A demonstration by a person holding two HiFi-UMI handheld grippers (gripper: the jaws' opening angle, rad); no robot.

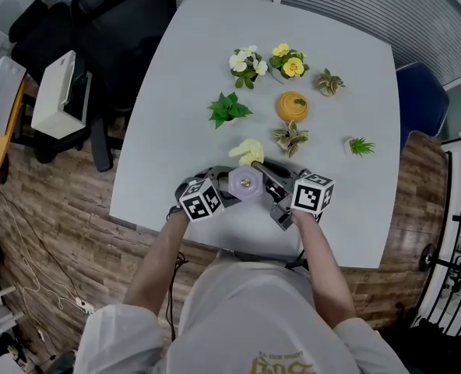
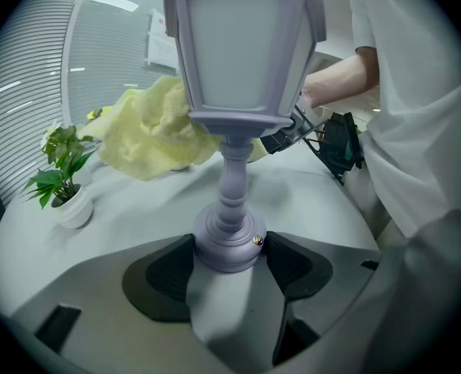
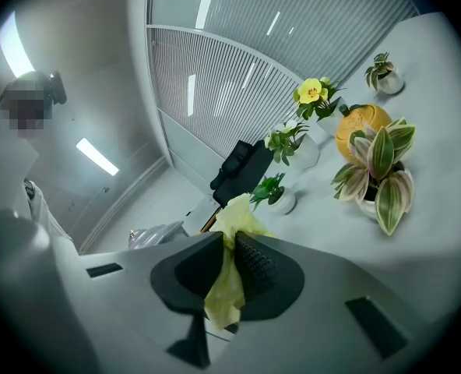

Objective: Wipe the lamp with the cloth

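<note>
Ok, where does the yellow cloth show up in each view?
Head view: yellow cloth at centre, just beyond the purple lamp.
Left gripper view: centre left, behind the lamp's lantern.
Right gripper view: low centre, pinched in the right tool.
Shared landmark: green leafy potted plant.

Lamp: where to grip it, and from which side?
Grip the lamp at its round base, low and level from the person's left, as the left gripper does. The base fits between the jaws, the lamp stands upright, and the lantern head is free for the cloth.
</note>
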